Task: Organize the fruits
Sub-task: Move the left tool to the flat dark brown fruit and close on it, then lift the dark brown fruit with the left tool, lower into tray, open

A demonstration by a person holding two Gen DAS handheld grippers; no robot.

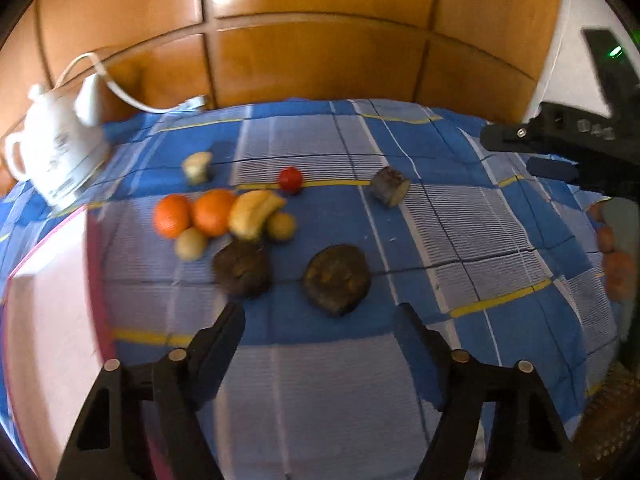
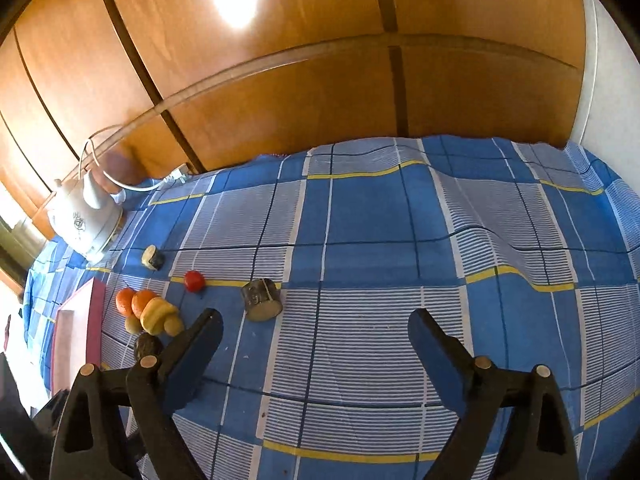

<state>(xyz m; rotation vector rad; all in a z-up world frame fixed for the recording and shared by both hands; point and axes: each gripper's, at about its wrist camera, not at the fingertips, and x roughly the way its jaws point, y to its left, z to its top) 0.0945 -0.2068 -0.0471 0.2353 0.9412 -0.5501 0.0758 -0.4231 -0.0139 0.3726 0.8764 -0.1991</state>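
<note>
- The left gripper [image 1: 320, 320] hangs over the blue checked cloth [image 1: 500, 240] with its two fingers spread wide and nothing between them.
- Just ahead of those fingers lie two dark, rough, roundish fruits: one [image 1: 336, 279] near the middle, the other [image 1: 242, 268] a little to its left. They are apart from each other.
- Behind the left dark one sits a tight cluster: two oranges [image 1: 172, 216] side by side, a short yellow banana [image 1: 256, 212] leaning against the right orange, and two small brownish-green round fruits [image 1: 191, 244], one on each side of the banana.
- A small red tomato [image 1: 290, 179] sits alone on a yellow stripe, further back.
- To its right a dark cut chunk [image 1: 390, 190] with a pale cut face lies tilted, well apart from the cluster.
- A smaller pale piece [image 1: 197, 167] rests at the back left, near a white electric kettle [image 1: 56, 148] with its cord trailing to the wooden panelled wall [image 1: 320, 40].
- A pink-edged box [image 1: 48, 320] stands along the left edge of the cloth, beside the cluster.
- The right gripper [image 2: 314, 330] is held over bare cloth to the right of the fruits, fingers wide apart and holding nothing; the cut chunk [image 2: 262, 300] lies between its fingertips in that view, further off.
- From the left camera the right gripper [image 1: 560, 152] is seen at the right edge.
</note>
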